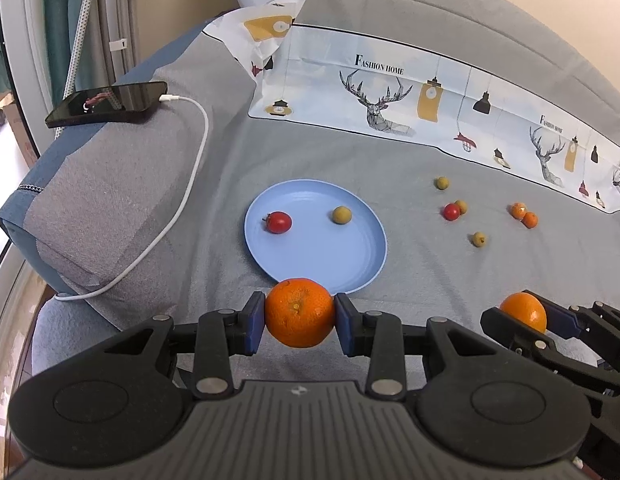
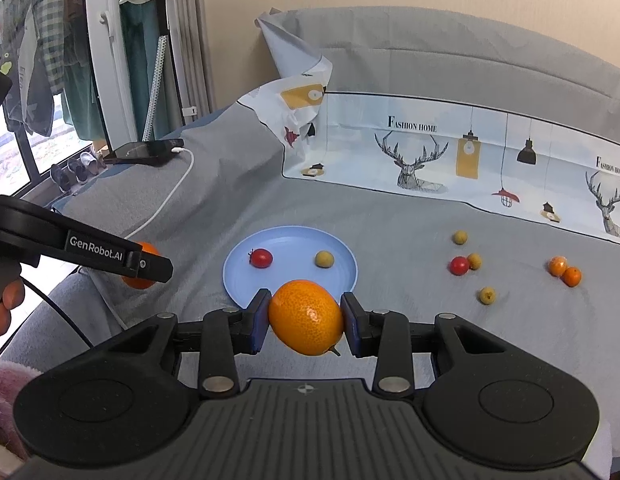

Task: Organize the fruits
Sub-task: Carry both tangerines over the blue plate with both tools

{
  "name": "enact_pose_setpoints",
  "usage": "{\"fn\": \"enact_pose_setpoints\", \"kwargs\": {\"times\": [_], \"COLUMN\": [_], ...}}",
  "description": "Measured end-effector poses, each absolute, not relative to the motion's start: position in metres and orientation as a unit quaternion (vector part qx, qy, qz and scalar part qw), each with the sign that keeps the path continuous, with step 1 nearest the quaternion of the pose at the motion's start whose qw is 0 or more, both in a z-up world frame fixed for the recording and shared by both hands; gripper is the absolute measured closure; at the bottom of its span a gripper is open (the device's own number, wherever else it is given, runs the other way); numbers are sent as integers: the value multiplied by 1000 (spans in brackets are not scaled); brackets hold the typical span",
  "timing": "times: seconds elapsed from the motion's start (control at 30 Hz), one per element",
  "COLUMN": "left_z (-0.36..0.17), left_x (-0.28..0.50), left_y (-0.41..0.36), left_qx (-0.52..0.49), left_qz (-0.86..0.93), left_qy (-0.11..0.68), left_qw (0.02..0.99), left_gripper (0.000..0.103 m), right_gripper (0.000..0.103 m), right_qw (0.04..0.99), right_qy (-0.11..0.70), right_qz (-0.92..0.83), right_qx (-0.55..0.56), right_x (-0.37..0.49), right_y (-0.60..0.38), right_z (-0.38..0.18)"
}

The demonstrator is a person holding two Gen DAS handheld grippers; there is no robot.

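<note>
My left gripper (image 1: 300,316) is shut on an orange (image 1: 300,312), held just in front of the near rim of the blue plate (image 1: 329,256). My right gripper (image 2: 306,320) is shut on a second orange (image 2: 306,322), also near the plate (image 2: 294,276). The plate holds a red tomato (image 1: 278,222) and a yellow-green fruit (image 1: 341,215). On the grey cloth to the right lie another tomato (image 1: 451,211), three yellow-green fruits (image 1: 478,239) and two small oranges (image 1: 523,214). The right gripper with its orange shows at the lower right of the left wrist view (image 1: 523,314).
A phone (image 1: 106,104) on a white charging cable (image 1: 182,208) lies on the grey cushion at the left. A printed sheet with deer drawings (image 1: 409,96) stands along the back. A clothes rack (image 2: 158,40) and window are far left.
</note>
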State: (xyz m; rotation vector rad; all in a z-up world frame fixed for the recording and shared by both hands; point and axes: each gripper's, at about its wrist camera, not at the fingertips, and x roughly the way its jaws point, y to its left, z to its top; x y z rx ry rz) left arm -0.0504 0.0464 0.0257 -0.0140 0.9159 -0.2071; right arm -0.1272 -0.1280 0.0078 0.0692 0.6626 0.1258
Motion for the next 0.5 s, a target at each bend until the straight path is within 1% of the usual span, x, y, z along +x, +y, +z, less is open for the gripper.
{"fn": "enact_pose_setpoints", "kwargs": {"times": [0.5], "left_z": [17], "left_x": [-16], "left_y": [36], "left_qx": [0], "left_qz": [-98], "left_qy": [454], "left_qw": [885], "left_gripper": [62], "right_gripper": [63], "right_qw": [938], "right_qy": [342], "right_qz": [48], "right_qx": [38], "right_x": [-101], "right_y": [-132], "right_z": [-7]}}
